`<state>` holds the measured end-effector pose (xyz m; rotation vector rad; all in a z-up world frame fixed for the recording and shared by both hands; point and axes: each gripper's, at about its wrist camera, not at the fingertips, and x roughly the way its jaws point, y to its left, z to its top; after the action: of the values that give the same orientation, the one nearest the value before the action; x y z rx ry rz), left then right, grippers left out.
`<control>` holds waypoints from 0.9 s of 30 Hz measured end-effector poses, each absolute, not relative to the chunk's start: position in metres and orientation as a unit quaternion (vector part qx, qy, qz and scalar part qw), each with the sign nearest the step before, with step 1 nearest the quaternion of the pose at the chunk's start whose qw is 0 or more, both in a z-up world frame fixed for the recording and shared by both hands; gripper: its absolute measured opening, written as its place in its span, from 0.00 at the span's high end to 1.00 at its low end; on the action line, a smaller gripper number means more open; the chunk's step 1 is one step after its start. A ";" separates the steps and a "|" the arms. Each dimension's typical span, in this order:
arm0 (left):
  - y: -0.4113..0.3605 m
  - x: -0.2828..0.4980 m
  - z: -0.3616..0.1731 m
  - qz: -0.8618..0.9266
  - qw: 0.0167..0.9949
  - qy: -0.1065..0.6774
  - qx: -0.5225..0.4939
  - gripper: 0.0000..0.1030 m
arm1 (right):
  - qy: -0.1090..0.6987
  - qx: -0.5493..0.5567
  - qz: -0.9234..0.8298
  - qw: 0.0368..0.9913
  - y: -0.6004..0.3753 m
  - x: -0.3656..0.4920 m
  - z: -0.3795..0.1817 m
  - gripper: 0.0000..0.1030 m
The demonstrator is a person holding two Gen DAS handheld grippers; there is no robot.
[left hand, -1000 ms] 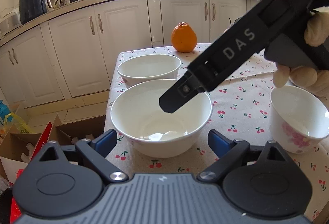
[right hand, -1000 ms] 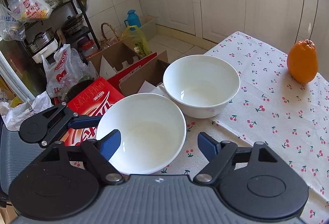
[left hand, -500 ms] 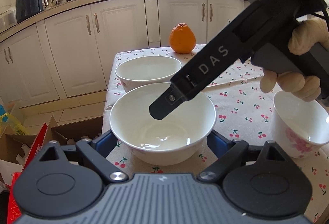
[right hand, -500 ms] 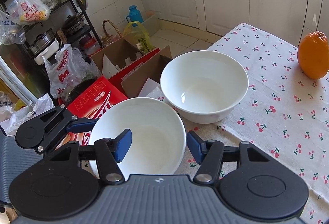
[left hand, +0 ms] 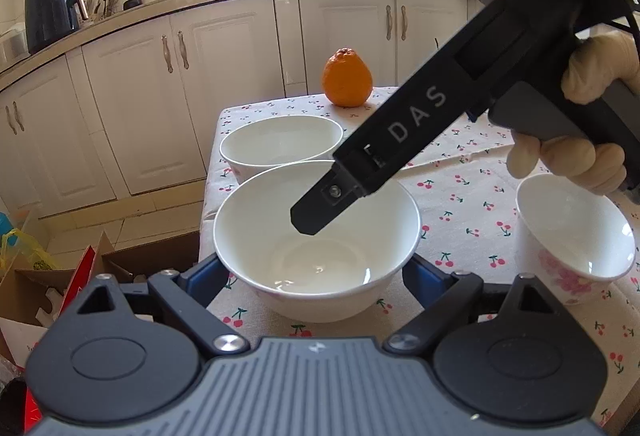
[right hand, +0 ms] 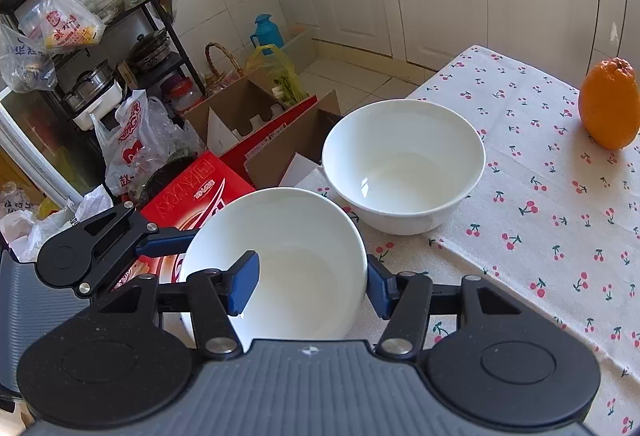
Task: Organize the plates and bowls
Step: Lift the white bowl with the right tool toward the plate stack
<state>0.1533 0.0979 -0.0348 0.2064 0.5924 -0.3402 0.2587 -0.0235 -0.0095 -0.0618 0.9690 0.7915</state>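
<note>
The right hand-held gripper [right hand: 308,286] is clamped over the rim of the nearer plain white ceramic bowl [right hand: 288,268]: one blue pad [right hand: 244,282] sits inside against the inner wall, the other against the outer wall on the right, so the wall is pinched between them. Its jaws have just been closing, and the bowl's wall is what lies between them. In the left wrist view the same tool reaches down into the bowl from the upper right, a gloved hand [left hand: 580,123] on its handle.

The left hand-held gripper [left hand: 316,272] stands about half open, its blue fingers [left hand: 204,272] on either side of the bowl's lower body — whether the pads press on the glaze I cannot tell.

The bowl looks glazed, rigid and fairly weighty: slippery under the pads and breakable if it slips or knocks its neighbour. A pinch on the rim is narrow, so I judge it best kept level and moved slowly, or cradled round the body from both sides.

It sits at the near edge of the cherry-print clothed surface [right hand: 560,195]. A second white bowl of like shape [right hand: 404,163] stands just beyond it, close beside; a small floral cup-shaped bowl [left hand: 576,236] is off to the right, and an orange citrus fruit [left hand: 347,79] stands well apart at the far end.
</note>
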 end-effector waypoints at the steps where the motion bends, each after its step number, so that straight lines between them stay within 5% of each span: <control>1: 0.097 0.152 -0.032 -0.168 0.937 0.288 0.102 0.10 | 0.454 -0.027 0.369 0.810 -0.025 0.257 -0.008 0.40; 27: 0.051 0.102 0.009 -0.213 0.931 0.267 0.128 0.10 | 0.404 -0.001 0.362 0.840 -0.096 0.181 0.036 0.40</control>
<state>0.1021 0.0510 0.0094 0.2621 0.5457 -0.4351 0.1810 -0.0956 0.0359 -0.0024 0.8537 0.7651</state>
